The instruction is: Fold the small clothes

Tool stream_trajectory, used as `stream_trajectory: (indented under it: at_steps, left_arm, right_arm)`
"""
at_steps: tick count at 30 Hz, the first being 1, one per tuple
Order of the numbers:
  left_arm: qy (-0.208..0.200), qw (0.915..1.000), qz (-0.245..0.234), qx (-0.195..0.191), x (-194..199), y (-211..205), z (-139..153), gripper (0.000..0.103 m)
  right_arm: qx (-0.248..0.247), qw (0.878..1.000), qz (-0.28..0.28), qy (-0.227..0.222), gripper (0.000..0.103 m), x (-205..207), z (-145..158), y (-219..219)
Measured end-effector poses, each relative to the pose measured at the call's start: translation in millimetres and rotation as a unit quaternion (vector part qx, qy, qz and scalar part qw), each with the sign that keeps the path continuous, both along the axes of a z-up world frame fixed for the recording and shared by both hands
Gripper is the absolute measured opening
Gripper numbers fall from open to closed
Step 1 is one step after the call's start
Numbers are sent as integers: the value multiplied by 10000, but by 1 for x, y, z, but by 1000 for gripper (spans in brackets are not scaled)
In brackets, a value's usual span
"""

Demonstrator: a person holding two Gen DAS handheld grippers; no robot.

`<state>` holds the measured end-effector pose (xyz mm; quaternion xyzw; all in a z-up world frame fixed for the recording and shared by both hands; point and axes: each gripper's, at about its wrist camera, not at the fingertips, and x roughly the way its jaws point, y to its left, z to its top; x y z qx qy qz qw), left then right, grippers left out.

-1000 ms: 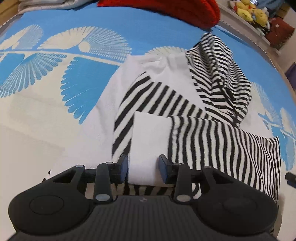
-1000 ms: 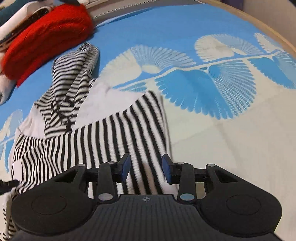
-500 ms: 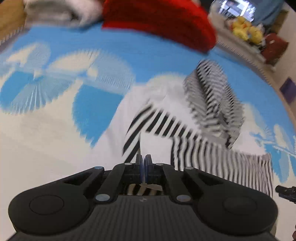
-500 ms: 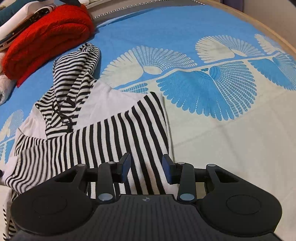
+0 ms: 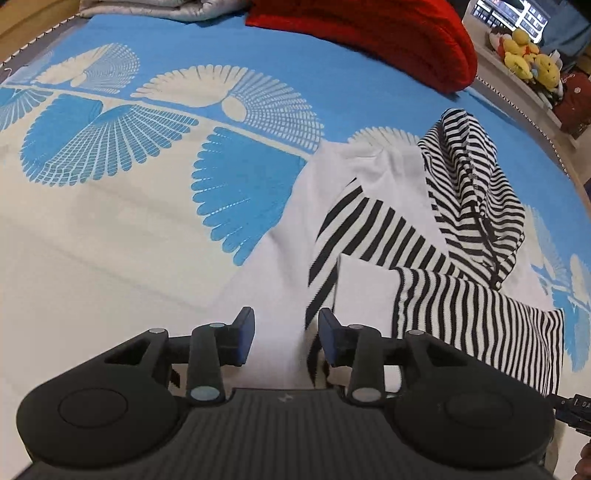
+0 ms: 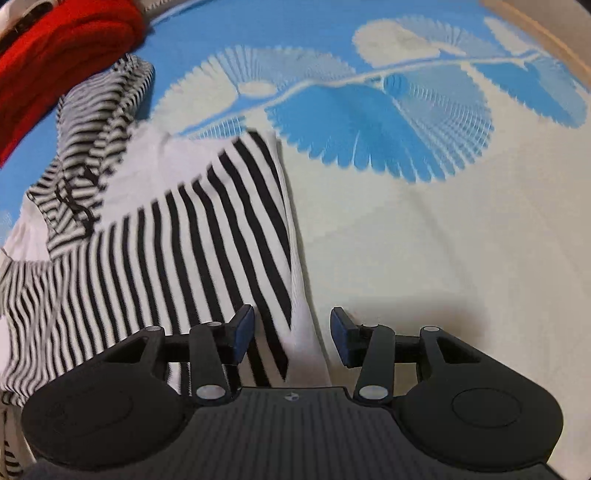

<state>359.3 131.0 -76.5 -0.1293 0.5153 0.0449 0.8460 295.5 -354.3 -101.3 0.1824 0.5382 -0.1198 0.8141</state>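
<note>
A small white hoodie (image 5: 295,229) with black-and-white striped sleeves and hood lies on the blue and cream patterned bed. Both striped sleeves (image 5: 476,314) are folded across its body, and the striped hood (image 5: 469,184) lies at the far end. My left gripper (image 5: 286,338) is open and empty, low over the garment's near left edge. My right gripper (image 6: 291,334) is open and empty, with the garment's near right edge (image 6: 303,332) between its fingers. The hoodie also shows in the right wrist view (image 6: 177,236).
A folded red knit (image 5: 388,33) and grey folded cloth (image 5: 155,7) lie at the far end of the bed. Yellow plush toys (image 5: 528,59) sit on a shelf beyond the bed's right edge. The red knit also shows in the right wrist view (image 6: 55,55).
My left gripper shut on the white cuff half a second ago, then opened and shifted left to the garment's edge. My right gripper opened wider and moved right to the garment's edge.
</note>
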Motion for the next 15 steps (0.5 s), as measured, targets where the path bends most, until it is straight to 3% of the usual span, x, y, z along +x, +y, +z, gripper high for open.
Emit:
stream_trajectory:
  at_steps: [2, 4, 7, 12, 15]
  left_arm:
    - [46, 10000, 35, 38, 0, 4, -3, 46]
    - [95, 9999, 97, 52, 0, 9, -5, 47]
    - [116, 9998, 147, 24, 0, 12, -5, 47]
    - [90, 9999, 52, 17, 0, 8, 2, 47]
    - [-51, 10000, -47, 13, -5, 9, 17, 47]
  right_arm:
    - [-13, 10000, 47, 33, 45, 1, -6, 2]
    - [-71, 9998, 179, -42, 20, 2, -4, 8]
    - [-100, 9994, 296, -139, 6, 4, 1, 13]
    - [-238, 9987, -151, -428, 2, 5, 9, -2]
    - [46, 9989, -43, -474, 3, 10, 12, -7]
